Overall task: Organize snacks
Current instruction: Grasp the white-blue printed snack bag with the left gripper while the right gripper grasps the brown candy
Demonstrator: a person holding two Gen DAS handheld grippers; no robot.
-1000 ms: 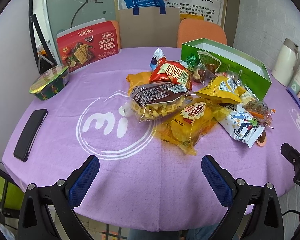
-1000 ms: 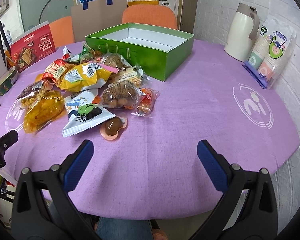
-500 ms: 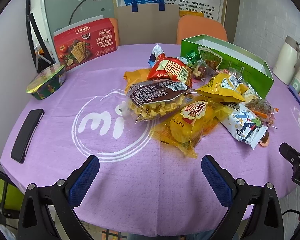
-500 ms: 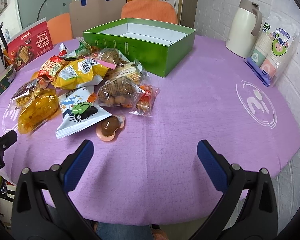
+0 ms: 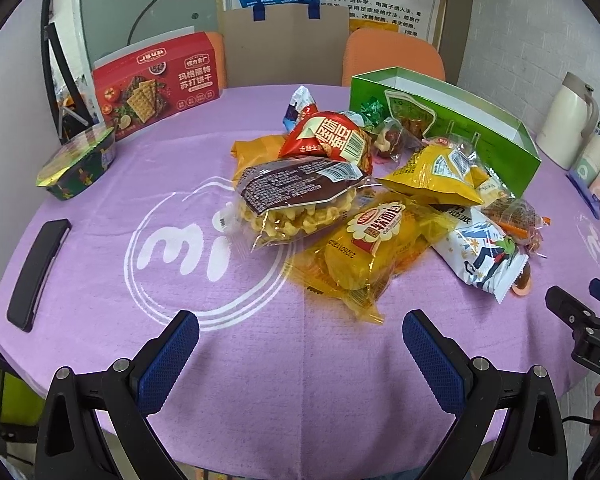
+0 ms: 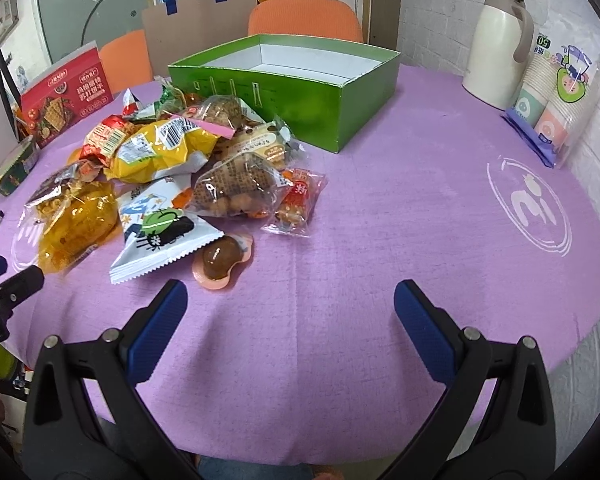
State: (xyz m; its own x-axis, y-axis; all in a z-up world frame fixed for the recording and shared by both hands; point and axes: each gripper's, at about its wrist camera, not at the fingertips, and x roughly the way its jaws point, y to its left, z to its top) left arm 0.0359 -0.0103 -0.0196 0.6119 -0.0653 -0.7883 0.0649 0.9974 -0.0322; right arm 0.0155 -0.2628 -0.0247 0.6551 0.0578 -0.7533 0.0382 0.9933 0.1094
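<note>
Purple cloth covered the table [image 6: 400, 208], and the snacks [image 5: 364, 196] lay in a heap just beside the empty green box [image 6: 300, 76]. The left gripper [image 5: 300, 344] and the right gripper [image 6: 290, 308] both hung wide apart, holding nothing. No packet seemed sorted yet; the next move probably needed one gripper to reach a near packet.

Your left wrist cam sits low at the near table edge, looking forward between its spread fingers at the snack pile [image 5: 364, 200] from its left side, fairly near. Your right wrist cam looks from the near edge too, further right, pile [image 6: 172, 184] off to its left, green box [image 6: 300, 92] ahead. Both share pile, box, red cracker box [image 5: 160, 80], and each catches the other gripper's tip at frame edge.
</note>
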